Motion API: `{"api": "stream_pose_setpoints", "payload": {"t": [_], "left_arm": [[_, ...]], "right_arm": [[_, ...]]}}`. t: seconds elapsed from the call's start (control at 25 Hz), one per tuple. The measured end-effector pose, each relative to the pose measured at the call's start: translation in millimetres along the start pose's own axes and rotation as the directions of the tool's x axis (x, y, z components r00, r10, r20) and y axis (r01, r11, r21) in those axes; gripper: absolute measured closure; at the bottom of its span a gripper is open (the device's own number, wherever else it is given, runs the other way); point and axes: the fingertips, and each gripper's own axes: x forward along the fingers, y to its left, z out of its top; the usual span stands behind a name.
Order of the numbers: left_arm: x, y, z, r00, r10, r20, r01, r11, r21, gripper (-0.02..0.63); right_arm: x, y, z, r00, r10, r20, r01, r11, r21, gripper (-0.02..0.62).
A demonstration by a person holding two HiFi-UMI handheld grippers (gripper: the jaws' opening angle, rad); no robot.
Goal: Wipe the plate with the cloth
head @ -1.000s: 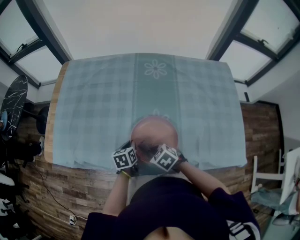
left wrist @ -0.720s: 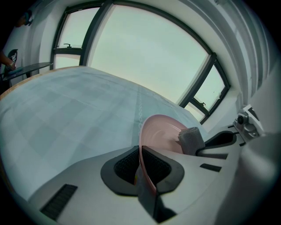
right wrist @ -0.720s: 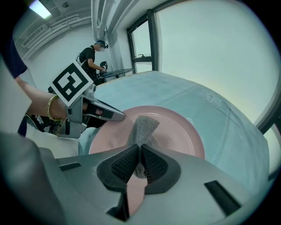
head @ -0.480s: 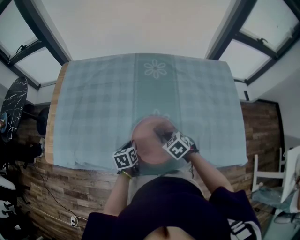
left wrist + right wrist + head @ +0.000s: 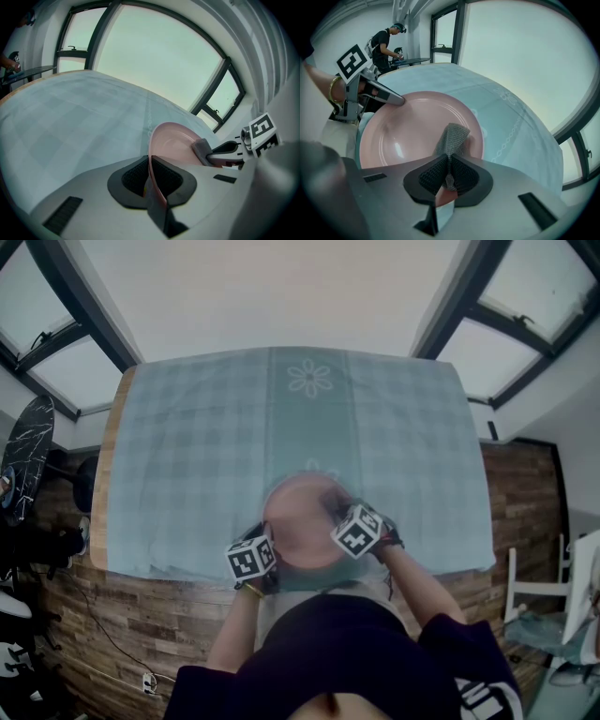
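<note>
A pink plate point(image 5: 298, 521) sits near the front edge of the table, tipped up on its left side. My left gripper point(image 5: 266, 542) is shut on the plate's point(image 5: 171, 140) rim, which runs between its pads point(image 5: 164, 177). My right gripper point(image 5: 333, 515) is shut on a small grey cloth point(image 5: 451, 137) and presses it against the right inner part of the plate point(image 5: 403, 133). In the left gripper view the cloth point(image 5: 202, 149) shows as a grey wad on the plate's far rim. In the right gripper view the left gripper point(image 5: 396, 99) grips the opposite rim.
A teal checked tablecloth point(image 5: 216, 437) with a flower motif covers the table; its wooden edge point(image 5: 105, 465) shows at the left. A white chair point(image 5: 539, 596) stands at the right. A person point(image 5: 386, 40) works at another table in the background.
My right gripper has slid with the cloth from the near middle of the plate to its right side. The left gripper and the plate have stayed put.
</note>
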Motion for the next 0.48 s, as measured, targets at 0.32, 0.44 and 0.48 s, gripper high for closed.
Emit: {"api": "stream_pose_setpoints", "payload": {"t": [0.32,0.44,0.48], "left_arm": [[0,0,-1,1.000,0.002,0.005,-0.002,1.000,-0.003,0.574],[0,0,-1,1.000,0.002,0.004,-0.002,1.000,-0.006,0.574],[0,0,-1,1.000,0.001,0.004,-0.001,1.000,-0.007,0.574]], "right_arm": [[4,12,-10,1.000,0.025,-0.018,-0.025,1.000,-0.004,0.561],[2,17,-13,0.999,0.038,-0.030,-0.038,0.999,-0.005,0.561],[1,20,-13,0.999,0.040,-0.033,-0.041,0.999,-0.007,0.561]]}}
